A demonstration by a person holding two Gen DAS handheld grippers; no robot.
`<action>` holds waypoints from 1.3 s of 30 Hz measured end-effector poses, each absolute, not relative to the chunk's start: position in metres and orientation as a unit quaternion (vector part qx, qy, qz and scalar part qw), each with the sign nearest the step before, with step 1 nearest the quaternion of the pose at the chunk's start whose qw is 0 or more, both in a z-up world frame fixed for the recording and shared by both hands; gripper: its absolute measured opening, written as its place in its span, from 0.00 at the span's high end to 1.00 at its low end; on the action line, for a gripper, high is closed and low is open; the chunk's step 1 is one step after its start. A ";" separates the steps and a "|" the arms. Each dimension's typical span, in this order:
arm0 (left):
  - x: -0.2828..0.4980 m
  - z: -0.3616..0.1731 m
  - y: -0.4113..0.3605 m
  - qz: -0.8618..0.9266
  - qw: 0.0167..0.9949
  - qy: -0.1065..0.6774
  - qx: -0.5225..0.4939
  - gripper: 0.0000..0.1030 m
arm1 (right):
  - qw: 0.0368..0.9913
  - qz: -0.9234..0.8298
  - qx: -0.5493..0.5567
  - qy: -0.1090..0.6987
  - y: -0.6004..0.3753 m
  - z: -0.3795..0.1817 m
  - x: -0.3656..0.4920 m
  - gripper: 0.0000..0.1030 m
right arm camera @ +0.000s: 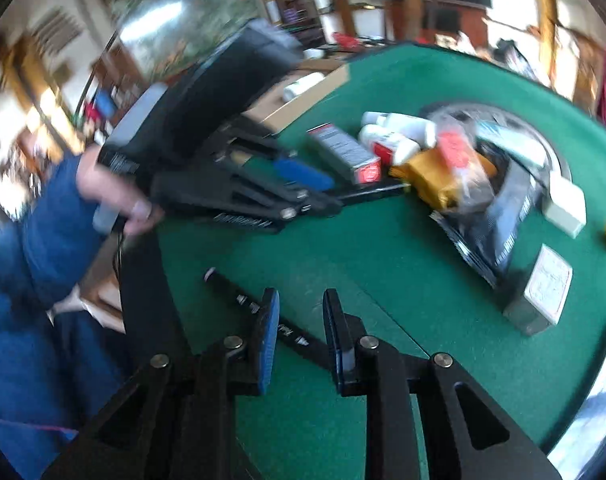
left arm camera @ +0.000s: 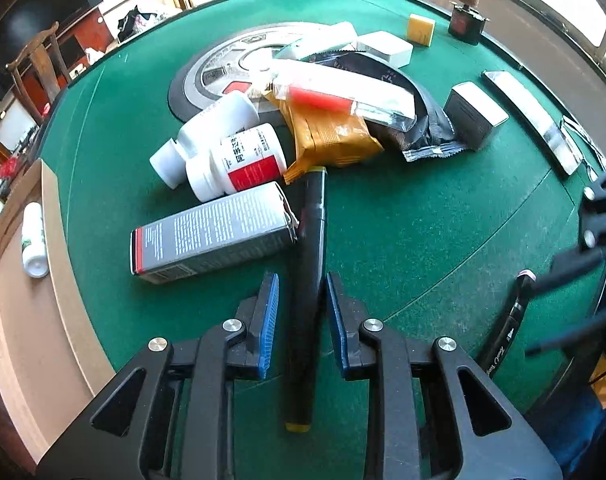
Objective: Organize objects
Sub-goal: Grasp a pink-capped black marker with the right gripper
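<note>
A black marker with yellow ends lies on the green felt table, running lengthwise between the blue pads of my left gripper. The jaws stand a little apart, with a gap on the marker's left side. The right wrist view is blurred. There a thin black pen with white lettering lies slantwise across the felt, under and between the fingers of my right gripper, whose jaws also stand slightly apart. The left wrist view shows that pen near the table's edge, beside the blurred right gripper.
Behind the marker is a pile: a grey carton, two white pill bottles, an orange packet, a black pouch, white boxes. A cardboard box at the left holds a white bottle. A blue sleeve is at the left.
</note>
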State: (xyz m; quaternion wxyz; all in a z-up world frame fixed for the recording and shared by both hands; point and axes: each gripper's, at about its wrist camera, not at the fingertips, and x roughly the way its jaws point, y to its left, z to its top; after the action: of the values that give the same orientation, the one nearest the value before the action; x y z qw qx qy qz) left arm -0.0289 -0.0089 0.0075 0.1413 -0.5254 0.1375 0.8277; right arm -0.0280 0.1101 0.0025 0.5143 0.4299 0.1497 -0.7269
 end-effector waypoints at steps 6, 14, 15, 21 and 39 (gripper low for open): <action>-0.015 0.010 -0.002 0.827 0.142 0.157 -0.522 0.77 | 0.526 -0.684 0.422 0.279 0.077 -0.019 -0.006 0.79; -0.016 0.010 0.001 0.821 0.152 0.170 -0.523 0.77 | 0.492 -0.691 0.426 0.316 0.074 -0.037 -0.003 0.81; -0.015 0.010 0.001 0.823 0.148 0.169 -0.521 0.77 | 0.475 -0.703 0.434 0.303 0.079 -0.038 -0.005 0.85; 0.006 0.008 0.005 0.856 0.110 0.152 -0.482 0.86 | 0.388 -0.775 0.487 0.106 0.141 -0.039 -0.040 0.88; 0.008 0.009 0.000 0.863 0.109 0.119 -0.479 0.86 | 0.383 -0.782 0.491 -0.030 0.152 -0.031 -0.053 0.87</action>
State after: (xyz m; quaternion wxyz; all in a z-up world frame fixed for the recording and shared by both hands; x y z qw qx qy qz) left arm 0.0082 -0.0005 0.0086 0.1087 -0.4791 0.1185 0.8629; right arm -0.0526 0.1524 -0.0307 0.3829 0.4908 -0.0301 -0.7820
